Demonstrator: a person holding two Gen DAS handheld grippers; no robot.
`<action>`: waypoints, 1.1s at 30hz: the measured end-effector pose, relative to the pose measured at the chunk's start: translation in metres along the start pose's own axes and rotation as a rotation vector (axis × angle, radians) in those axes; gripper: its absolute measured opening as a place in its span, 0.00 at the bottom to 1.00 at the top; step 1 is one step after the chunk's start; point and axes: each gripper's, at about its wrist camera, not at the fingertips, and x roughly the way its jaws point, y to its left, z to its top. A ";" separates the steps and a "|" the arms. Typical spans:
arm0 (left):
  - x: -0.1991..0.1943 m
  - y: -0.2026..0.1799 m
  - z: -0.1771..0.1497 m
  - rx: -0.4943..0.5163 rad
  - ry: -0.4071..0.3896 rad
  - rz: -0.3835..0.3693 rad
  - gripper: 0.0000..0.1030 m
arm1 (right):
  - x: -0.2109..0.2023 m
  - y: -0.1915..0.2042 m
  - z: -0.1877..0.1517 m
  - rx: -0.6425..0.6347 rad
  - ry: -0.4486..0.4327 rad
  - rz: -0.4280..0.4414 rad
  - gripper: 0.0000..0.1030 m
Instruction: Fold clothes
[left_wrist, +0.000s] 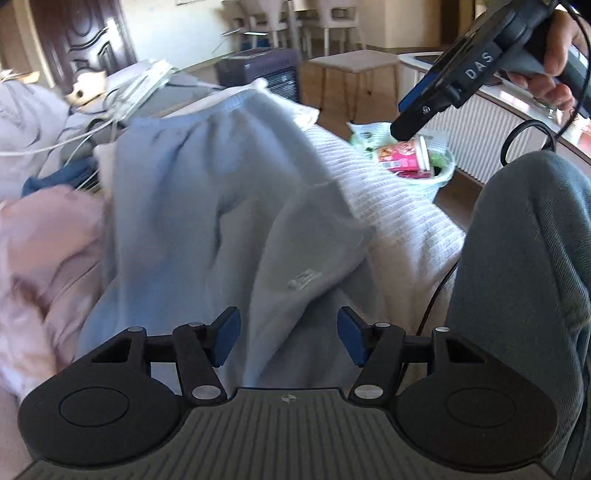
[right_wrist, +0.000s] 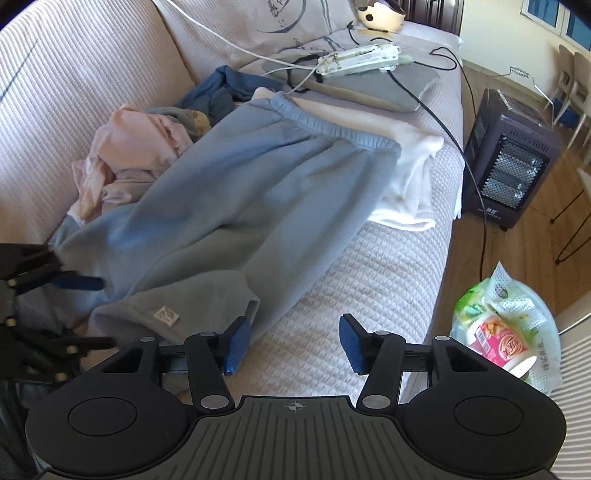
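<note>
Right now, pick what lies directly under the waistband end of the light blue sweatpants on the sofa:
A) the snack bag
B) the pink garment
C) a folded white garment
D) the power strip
C: in the right wrist view the ribbed waistband of the light blue sweatpants overlaps a folded white garment, while the pink garment sits beside the sweatpants and the power strip lies farther back.

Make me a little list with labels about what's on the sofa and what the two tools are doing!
Surface: ribbed white sofa cover
Main garment: light blue fleece sweatpants, spread out, one cuff folded over
Beside them: crumpled pink garment, folded white cloth
Left tool: open, over the sweatpants
Right tool: open, holding nothing, over the sofa cover
Floor: dark grey electric heater
</note>
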 end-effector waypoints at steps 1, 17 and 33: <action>0.004 -0.003 0.004 0.019 0.000 -0.009 0.52 | -0.001 -0.001 -0.002 0.005 0.000 0.011 0.51; 0.061 -0.020 0.037 0.062 0.036 -0.130 0.09 | -0.006 -0.015 -0.025 0.090 -0.029 0.077 0.53; -0.068 0.077 0.050 -0.302 -0.140 -0.362 0.05 | -0.028 0.000 -0.024 -0.092 -0.178 0.279 0.54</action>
